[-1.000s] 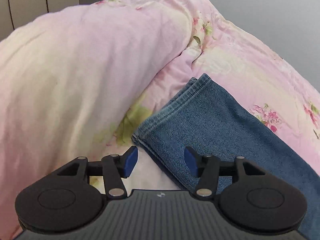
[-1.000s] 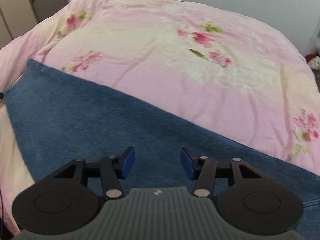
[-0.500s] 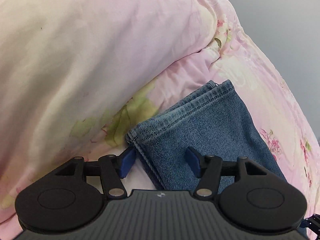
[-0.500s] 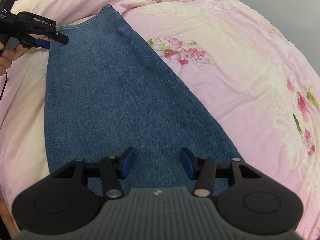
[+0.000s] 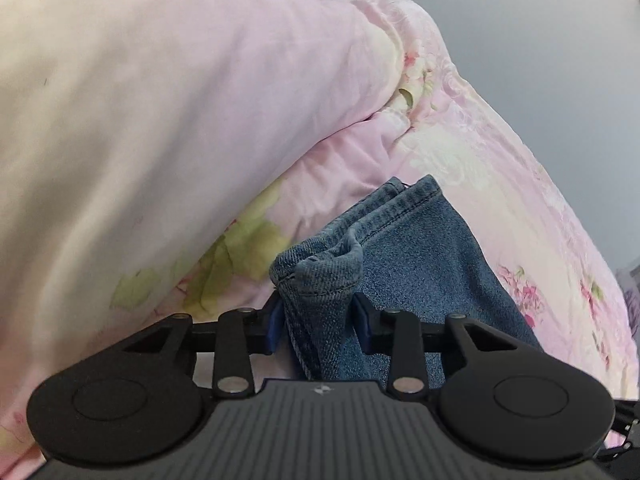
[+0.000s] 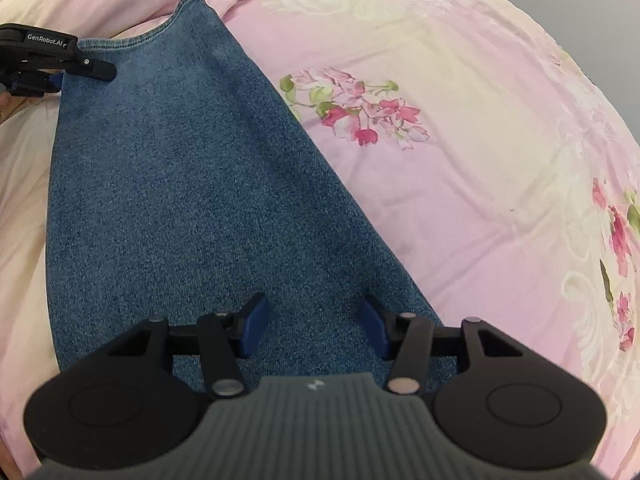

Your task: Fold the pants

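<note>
Blue denim pants (image 6: pixel 180 184) lie flat on a pink floral bedspread (image 6: pixel 460 152), legs stacked, running away from me to the hem at the top left. My left gripper (image 5: pixel 318 316) is shut on the near corner of the hem (image 5: pixel 320 276), which bunches up between the blue pads. It also shows in the right wrist view (image 6: pixel 60 68) at the hem's left corner. My right gripper (image 6: pixel 312 326) is open and empty, hovering over the denim lower down the leg.
A thick pink and cream duvet fold (image 5: pixel 160 120) bulges up just left of and behind the hem. A grey wall (image 5: pixel 540 40) stands beyond the bed. Bedspread stretches to the right of the pants.
My left gripper moved onto the hem corner and closed on it, bunching the denim. My right gripper swung left to face along the leg and now holds nearly still, open.
</note>
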A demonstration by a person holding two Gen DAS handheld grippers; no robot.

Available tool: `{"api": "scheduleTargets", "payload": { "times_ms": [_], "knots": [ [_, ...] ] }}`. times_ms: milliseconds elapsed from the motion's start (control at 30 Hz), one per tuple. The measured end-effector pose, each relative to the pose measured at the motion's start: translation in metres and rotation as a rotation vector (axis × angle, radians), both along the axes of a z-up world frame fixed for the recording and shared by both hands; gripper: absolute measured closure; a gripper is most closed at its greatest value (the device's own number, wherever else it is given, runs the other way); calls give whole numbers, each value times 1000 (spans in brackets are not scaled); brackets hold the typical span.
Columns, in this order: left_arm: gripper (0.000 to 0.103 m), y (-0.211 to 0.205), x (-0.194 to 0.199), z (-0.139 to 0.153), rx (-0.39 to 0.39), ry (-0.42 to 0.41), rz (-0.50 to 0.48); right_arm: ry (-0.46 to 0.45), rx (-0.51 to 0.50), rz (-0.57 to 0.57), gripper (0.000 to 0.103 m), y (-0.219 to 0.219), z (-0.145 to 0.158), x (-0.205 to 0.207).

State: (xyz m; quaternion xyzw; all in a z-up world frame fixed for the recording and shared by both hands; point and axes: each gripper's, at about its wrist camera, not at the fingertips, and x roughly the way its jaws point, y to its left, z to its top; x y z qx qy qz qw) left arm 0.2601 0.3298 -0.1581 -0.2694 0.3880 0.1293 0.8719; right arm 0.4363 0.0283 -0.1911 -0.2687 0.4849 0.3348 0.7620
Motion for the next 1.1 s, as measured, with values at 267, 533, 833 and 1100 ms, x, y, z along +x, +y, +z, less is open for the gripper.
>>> {"api": "scheduleTargets", "payload": {
  "times_ms": [267,533,833,1100],
  "knots": [
    [56,-27,26,33,265,199,-272,-18,-23,13,54,3,1,-3],
    [32,-39,45,63,508,372,-725,-16,-23,33,52,1,1,-2],
    [30,-23,98,59,436,338,-856,-14,-19,50,52,0,1,-4],
    [28,-11,125,6,321,385,-878,2,1,77,51,-4,-2,-3]
  ]
}}
